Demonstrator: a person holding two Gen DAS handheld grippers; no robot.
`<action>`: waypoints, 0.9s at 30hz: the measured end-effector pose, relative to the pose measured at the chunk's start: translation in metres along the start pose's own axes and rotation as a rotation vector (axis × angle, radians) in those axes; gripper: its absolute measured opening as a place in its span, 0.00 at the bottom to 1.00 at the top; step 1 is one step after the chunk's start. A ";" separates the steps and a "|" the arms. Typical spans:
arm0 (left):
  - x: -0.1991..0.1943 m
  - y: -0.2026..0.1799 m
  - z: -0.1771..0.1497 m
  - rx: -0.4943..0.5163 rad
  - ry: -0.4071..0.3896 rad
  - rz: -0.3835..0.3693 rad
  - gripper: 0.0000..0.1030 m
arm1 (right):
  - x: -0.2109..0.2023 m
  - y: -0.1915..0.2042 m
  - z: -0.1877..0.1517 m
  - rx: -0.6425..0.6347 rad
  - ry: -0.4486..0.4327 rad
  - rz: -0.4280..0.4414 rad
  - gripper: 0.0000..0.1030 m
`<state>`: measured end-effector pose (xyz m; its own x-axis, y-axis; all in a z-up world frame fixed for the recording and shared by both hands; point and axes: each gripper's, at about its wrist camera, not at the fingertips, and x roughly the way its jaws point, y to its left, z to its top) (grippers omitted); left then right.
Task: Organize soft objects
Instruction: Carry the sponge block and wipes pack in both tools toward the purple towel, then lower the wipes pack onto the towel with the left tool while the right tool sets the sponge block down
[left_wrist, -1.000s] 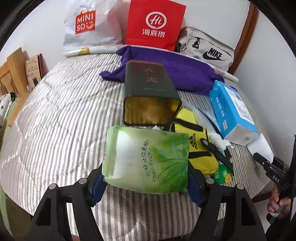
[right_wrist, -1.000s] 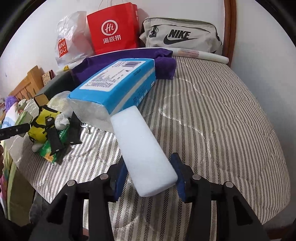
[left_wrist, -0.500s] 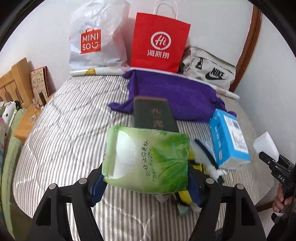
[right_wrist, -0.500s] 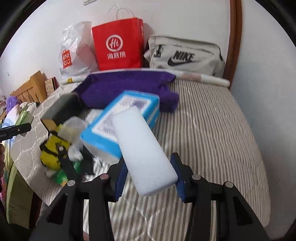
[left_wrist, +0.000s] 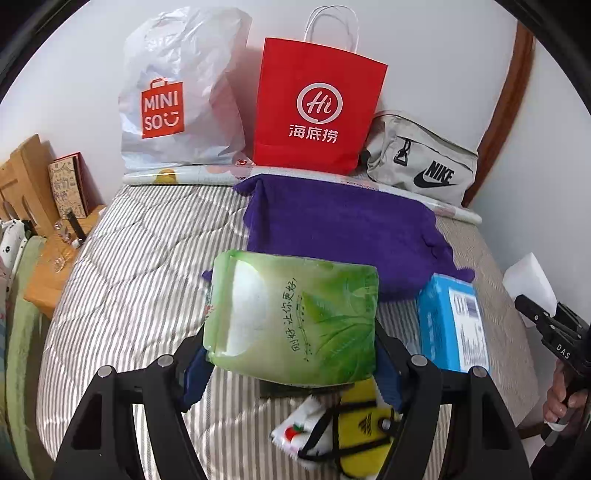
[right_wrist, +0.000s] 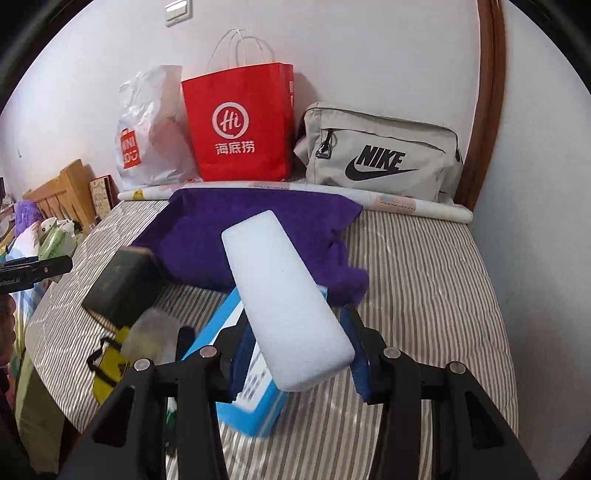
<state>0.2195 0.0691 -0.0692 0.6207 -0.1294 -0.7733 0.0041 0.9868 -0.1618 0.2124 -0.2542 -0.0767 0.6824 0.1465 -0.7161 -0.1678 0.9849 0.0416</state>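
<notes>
Held clear of the bed (left_wrist: 140, 258), presumably for bagging: my left tongs (left_wrist: 291, 363) pinching green tissue pack (left_wrist: 295, 317), right tongs (right_wrist: 295, 354) pinching white sponge block (right_wrist: 286, 299).

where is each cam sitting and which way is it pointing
Left wrist: on the left claw, angled down across the striped bed toward the wall; its black fingers clamp a green tissue pack; the right claw and a hand show at the right edge.
Right wrist: on the right claw, facing the same wall; its fingers clamp a white foam block.
Shared: red paper bag, Nike bag, purple cloth, blue box.
</notes>
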 end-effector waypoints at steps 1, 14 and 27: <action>0.004 -0.001 0.005 -0.003 0.004 -0.002 0.70 | 0.002 -0.001 0.004 0.002 0.000 0.000 0.44; 0.080 0.004 0.071 0.026 0.072 -0.006 0.70 | 0.083 0.011 0.061 -0.053 0.047 0.010 0.44; 0.176 -0.002 0.120 0.008 0.217 -0.076 0.70 | 0.185 0.000 0.090 -0.076 0.195 -0.003 0.44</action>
<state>0.4228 0.0558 -0.1312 0.4352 -0.2204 -0.8729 0.0511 0.9741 -0.2204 0.4026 -0.2188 -0.1464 0.5336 0.1155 -0.8378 -0.2240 0.9745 -0.0083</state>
